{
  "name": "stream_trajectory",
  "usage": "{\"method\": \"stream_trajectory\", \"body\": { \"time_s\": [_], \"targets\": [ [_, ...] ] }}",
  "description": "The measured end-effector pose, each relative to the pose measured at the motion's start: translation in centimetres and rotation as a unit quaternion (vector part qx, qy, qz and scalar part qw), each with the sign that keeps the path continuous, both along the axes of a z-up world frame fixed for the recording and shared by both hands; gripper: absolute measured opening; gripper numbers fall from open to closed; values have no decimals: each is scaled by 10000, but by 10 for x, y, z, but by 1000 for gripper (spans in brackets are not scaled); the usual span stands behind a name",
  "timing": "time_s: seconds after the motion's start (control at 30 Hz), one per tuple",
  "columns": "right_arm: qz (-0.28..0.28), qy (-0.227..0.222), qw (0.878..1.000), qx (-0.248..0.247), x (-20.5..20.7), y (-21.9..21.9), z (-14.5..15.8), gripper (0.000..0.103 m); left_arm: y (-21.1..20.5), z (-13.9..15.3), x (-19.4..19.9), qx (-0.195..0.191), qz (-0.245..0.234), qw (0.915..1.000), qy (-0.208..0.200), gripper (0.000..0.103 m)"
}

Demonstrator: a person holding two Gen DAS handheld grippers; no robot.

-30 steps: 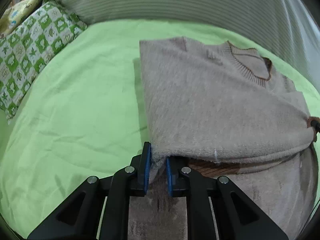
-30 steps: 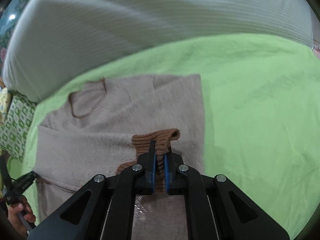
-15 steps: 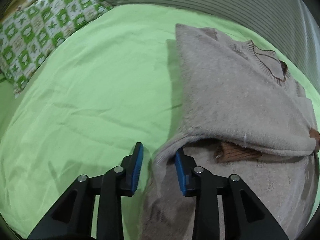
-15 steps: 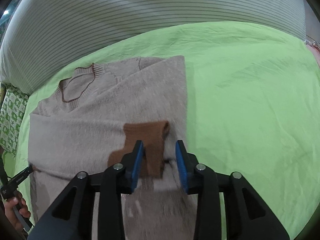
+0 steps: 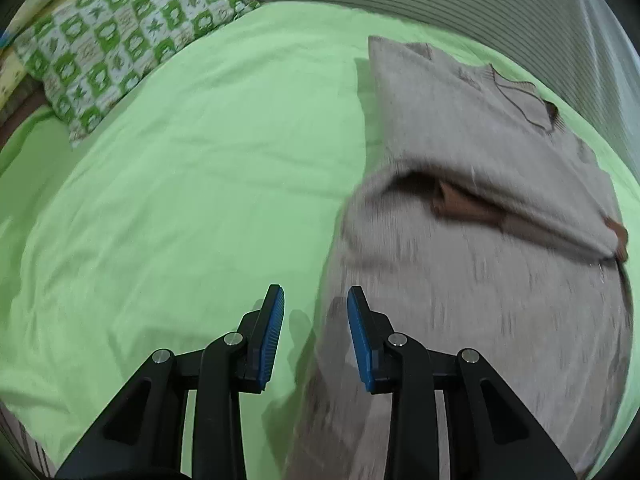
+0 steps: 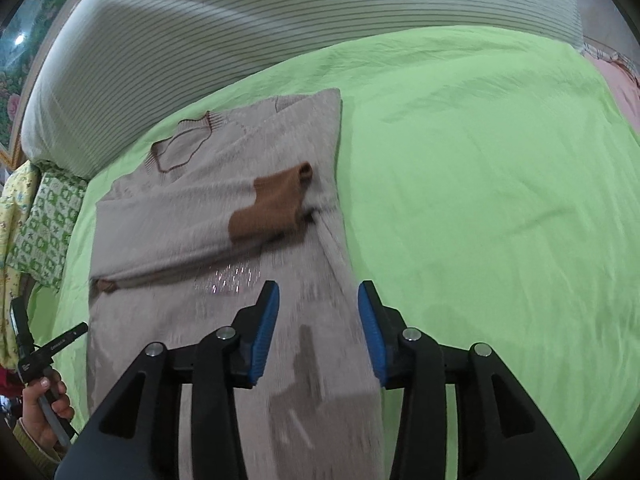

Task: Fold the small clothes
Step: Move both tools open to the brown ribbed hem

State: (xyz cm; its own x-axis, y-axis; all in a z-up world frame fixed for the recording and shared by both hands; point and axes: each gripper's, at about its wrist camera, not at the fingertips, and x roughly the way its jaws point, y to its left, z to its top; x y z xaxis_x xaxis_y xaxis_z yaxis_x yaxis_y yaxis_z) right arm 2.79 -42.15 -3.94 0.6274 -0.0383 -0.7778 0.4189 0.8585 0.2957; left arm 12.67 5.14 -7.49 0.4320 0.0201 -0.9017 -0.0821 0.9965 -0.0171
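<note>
A beige knit sweater (image 5: pixel 480 280) lies flat on the green sheet (image 5: pixel 180 200), collar (image 5: pixel 520 96) at the far end. Both sleeves are folded across its chest, and one brown cuff (image 6: pixel 276 204) lies on top. My left gripper (image 5: pixel 316 320) hovers open over the sweater's left edge, pinching nothing. My right gripper (image 6: pixel 318 320) hangs above the sweater's (image 6: pixel 200 240) right edge. Its jaws are opening and the cloth lies below them, not gripped. In the right wrist view, a hand (image 6: pixel 44 408) at the lower left holds the other gripper's handle.
A green-and-white patterned pillow (image 5: pixel 120 52) lies at the far left of the bed. A striped grey-white bolster (image 6: pixel 280 20) runs along the far side. Pink cloth (image 6: pixel 616 80) shows at the right edge. Green sheet (image 6: pixel 500 200) spreads wide to the sweater's right.
Both grippers let go of the folded sleeves, opened, and drew back toward the sweater's near end. The brown cuff now rests on the chest.
</note>
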Motion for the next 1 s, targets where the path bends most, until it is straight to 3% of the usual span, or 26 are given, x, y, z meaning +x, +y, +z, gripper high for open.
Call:
{"method": "stream_trajectory", "body": {
  "time_s": [0.2,0.37,0.6,1.0],
  "targets": [
    [119,5,9998,138,-35,9,-2,48,2,1,-43,-138,-57,9998,146,35],
    [261,19,9994,223,-68,20,-4,49,5,3,-76,-317,-106,9991,241,43],
    [565,81,9971,507,-116,33,-24,52,18,2,-135,-1107,-109,9928,441,51],
    [831,398,9913,943,-168,53,-42,52,27,-25,-196,-1323,-314,9847,1087,58]
  ]
}}
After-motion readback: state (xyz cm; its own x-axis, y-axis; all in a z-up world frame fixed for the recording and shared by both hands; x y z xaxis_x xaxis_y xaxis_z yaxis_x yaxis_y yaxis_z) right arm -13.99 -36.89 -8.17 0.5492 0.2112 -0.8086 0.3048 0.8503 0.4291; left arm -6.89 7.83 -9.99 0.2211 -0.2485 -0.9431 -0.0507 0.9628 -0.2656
